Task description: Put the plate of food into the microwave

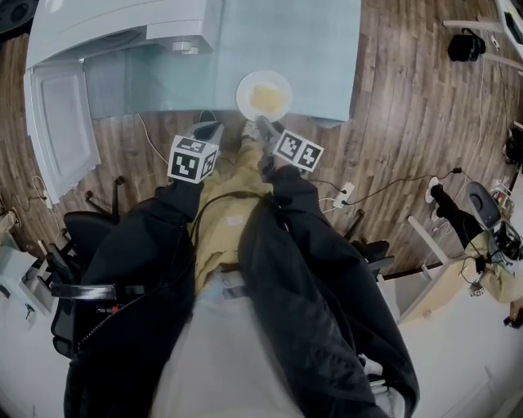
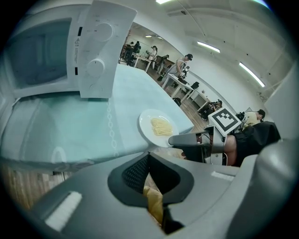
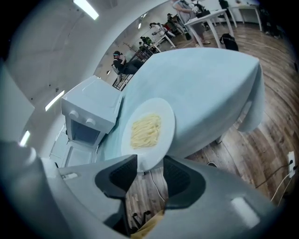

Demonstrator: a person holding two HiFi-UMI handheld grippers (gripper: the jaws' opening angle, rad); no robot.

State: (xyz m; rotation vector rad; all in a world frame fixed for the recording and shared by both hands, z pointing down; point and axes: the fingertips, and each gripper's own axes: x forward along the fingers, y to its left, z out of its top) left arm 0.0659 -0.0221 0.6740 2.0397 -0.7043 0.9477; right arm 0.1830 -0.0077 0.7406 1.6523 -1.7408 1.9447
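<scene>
The round white plate [image 3: 164,116] of pale noodles [image 3: 145,130] sits at the cloth-draped surface's [image 3: 205,88] near edge, its rim inside the spread right claw [image 3: 150,162], seemingly untouched. The left claw [image 2: 148,156] is pressed together, empty. The boxy microwave [image 1: 122,33] stands well left, door [image 1: 57,122] swung open.

The table [image 1: 327,49] is viewed steeply from overhead; the plate [image 1: 263,95] is shared closely by both gripper views

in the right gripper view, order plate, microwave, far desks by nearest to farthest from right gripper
1. plate, just ahead of the jaws
2. microwave, up left, beyond the plate
3. far desks, top right, across the room
</scene>
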